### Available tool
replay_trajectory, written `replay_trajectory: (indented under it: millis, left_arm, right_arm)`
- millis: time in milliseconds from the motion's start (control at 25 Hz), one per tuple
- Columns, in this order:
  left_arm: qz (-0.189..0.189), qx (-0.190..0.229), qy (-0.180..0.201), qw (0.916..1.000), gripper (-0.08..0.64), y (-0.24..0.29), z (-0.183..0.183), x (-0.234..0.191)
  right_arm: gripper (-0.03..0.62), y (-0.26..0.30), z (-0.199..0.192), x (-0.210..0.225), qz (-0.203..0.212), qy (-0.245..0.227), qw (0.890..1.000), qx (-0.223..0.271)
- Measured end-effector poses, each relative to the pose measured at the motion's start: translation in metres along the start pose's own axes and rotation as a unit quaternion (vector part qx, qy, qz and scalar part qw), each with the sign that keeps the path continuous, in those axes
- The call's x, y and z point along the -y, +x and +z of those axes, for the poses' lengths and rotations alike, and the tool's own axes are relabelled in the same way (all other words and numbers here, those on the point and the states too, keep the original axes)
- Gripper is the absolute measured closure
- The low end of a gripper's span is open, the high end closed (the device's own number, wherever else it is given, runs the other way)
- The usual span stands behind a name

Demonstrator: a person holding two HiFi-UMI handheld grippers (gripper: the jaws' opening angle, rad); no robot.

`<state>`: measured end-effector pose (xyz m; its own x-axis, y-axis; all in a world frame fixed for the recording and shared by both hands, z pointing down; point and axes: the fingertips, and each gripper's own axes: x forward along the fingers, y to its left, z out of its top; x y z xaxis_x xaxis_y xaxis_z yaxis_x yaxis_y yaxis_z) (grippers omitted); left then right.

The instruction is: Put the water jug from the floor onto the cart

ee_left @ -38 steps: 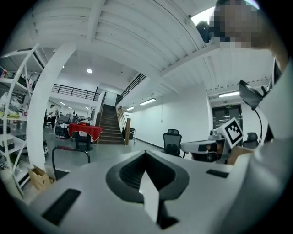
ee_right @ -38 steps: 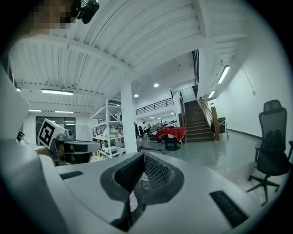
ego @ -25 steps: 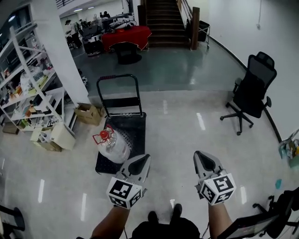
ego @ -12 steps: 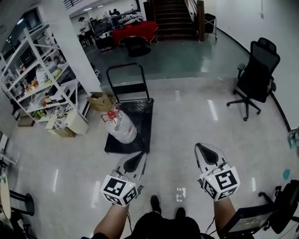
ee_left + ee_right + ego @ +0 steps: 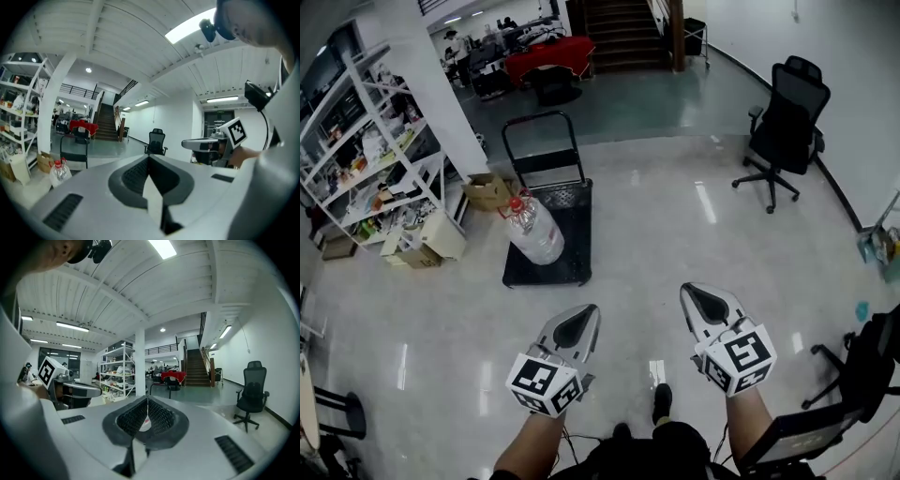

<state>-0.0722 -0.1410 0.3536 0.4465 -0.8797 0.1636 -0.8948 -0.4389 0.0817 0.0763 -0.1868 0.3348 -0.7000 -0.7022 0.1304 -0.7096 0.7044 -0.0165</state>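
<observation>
Left gripper (image 5: 587,314): jaws are together, nothing between them. The left gripper view shows the pads meeting in one seam, with only open room beyond the tip. Right gripper (image 5: 688,292): the same, jaws together and empty. You hold both roughly level, side by side and apart, pointing away from you over bare floor. Their marker cubes sit close to your forearms at the bottom of the head view. One of your shoes (image 5: 662,403) shows between them, lower down.

Neither gripper touches anything. The water jug (image 5: 534,234) is well ahead of the left gripper. It's a clear bottle with a red cap, and it looks to be upright on the dark deck of the cart (image 5: 572,248), toward the deck's left side. The cart's push handle (image 5: 539,120) stands at the far end, beyond the jug. In the left gripper view the jug (image 5: 60,171) shows low on the left, clear of the jaws.

Around it:
- Left of the cart: cardboard box (image 5: 487,192) and white shelving (image 5: 366,159).
- Far right: black office chair (image 5: 783,117), well away from the cart.
- Far end of the room: red-covered table (image 5: 548,54) and stairs (image 5: 619,28).
</observation>
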Motion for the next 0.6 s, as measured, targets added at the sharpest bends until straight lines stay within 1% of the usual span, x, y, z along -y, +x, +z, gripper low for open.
replay_trajectory:
  millis: [80, 120, 200, 280, 400, 520, 600]
  left_arm:
    - [-0.014, -0.015, 0.001, 0.9998, 0.558, -0.028, -0.009, 0.012]
    - [-0.019, -0.013, 0.006, 0.9997, 0.558, -0.041, -0.01, 0.018]
    - [-0.028, 0.004, 0.011, 0.9995, 0.558, -0.066, -0.007, 0.035]
    - [-0.031, 0.017, 0.016, 0.9992, 0.558, -0.085, -0.004, 0.061]
    - [-0.035, 0.018, 0.029, 0.9988, 0.558, -0.111, -0.009, 0.104]
    - [-0.03, 0.015, 0.017, 0.9993, 0.558, -0.139, -0.02, 0.14]
    - [-0.02, 0.018, 0.012, 0.9996, 0.558, -0.155, -0.025, 0.165]
  right_arm:
    - [0.589, -0.018, -0.009, -0.031, 0.007, 0.006, 1.0, -0.014]
    - [0.589, -0.028, -0.011, -0.045, 0.008, 0.009, 1.0, -0.019]
    - [0.589, -0.052, -0.013, -0.067, 0.007, 0.013, 1.0, -0.024]
    - [0.589, -0.08, -0.017, -0.078, 0.006, 0.018, 0.999, -0.029]
    - [0.589, -0.124, -0.022, -0.093, 0.005, 0.016, 1.0, -0.025]
    - [0.589, -0.166, -0.021, -0.111, 0.013, 0.013, 1.0, -0.012]
    - [0.589, -0.197, -0.025, -0.116, 0.02, 0.016, 1.0, -0.006]
